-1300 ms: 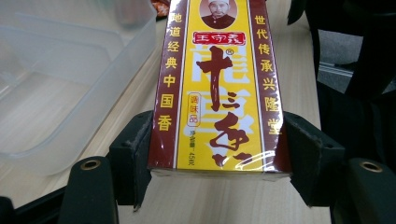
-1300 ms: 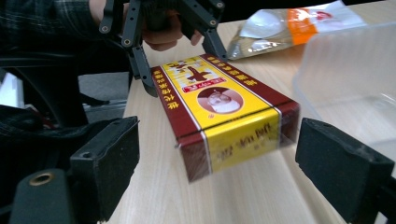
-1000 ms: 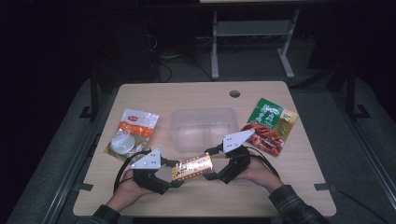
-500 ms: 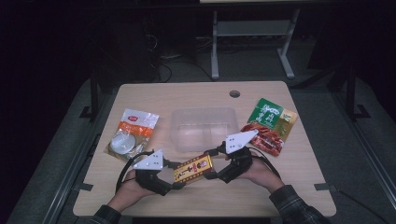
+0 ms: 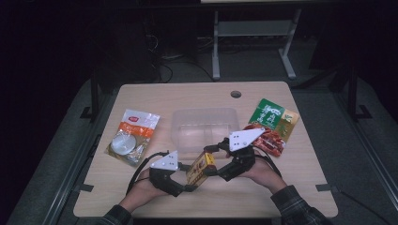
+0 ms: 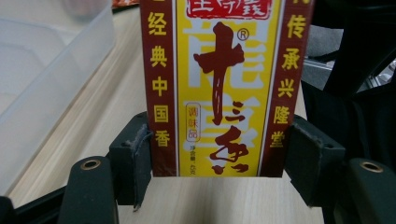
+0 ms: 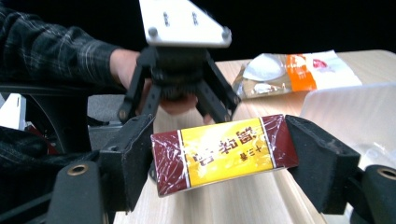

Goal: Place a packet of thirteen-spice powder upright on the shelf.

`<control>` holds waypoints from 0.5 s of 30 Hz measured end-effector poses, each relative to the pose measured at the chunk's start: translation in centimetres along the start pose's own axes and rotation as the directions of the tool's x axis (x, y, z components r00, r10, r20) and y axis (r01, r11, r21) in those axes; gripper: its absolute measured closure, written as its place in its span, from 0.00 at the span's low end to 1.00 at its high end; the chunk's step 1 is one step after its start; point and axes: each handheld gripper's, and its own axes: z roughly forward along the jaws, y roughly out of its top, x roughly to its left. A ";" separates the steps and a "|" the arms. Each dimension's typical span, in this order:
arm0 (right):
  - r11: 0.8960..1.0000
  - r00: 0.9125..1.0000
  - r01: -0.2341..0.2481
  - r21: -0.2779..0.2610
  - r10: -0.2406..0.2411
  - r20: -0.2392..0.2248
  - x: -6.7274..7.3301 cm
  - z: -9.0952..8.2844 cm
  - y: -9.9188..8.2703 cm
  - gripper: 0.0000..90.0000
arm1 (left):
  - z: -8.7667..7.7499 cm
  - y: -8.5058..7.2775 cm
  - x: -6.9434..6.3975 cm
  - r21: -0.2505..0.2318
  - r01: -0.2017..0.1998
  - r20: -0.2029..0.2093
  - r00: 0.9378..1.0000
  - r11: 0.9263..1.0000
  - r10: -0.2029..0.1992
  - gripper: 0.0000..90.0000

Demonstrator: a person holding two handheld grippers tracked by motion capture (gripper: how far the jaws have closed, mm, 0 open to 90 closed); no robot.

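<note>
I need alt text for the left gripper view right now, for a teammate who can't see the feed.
A yellow and dark red seasoning box with Chinese lettering stands upright between the left gripper's two black jaws, which press on its sides. It sits on the light wooden table, with a clear plastic container beside it at the left of the view.

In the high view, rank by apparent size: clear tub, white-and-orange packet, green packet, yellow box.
1. clear tub
2. white-and-orange packet; green packet looks similar, and the red packet overlaps its lower edge, so unranked
3. yellow box, partly hidden by both grippers
</note>
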 end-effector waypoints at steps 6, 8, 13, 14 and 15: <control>0.999 1.000 0.018 -0.028 -0.018 0.001 0.2 0.3 1.1 0.31 | 1.0 0.6 0.1 -0.008 0.004 0.025 1.000 1.000 -0.004 0.35; 1.000 1.000 0.020 -0.024 -0.020 -0.001 0.3 0.5 1.3 0.31 | 1.2 0.6 0.2 -0.013 0.005 0.036 0.999 1.000 -0.005 0.35; 1.000 0.999 0.018 -0.024 -0.019 -0.027 0.2 0.8 1.5 0.31 | 1.2 0.6 0.2 -0.028 -0.016 0.040 0.999 0.999 0.017 0.36; 1.000 0.999 0.015 -0.023 -0.015 -0.034 0.2 0.8 1.5 0.31 | 1.1 0.7 0.1 -0.032 -0.019 0.043 0.999 0.999 0.020 0.36; 1.000 0.999 0.015 -0.025 -0.016 -0.040 0.2 0.9 1.4 0.31 | 1.0 0.7 0.1 -0.034 -0.024 0.044 0.999 0.999 0.026 0.36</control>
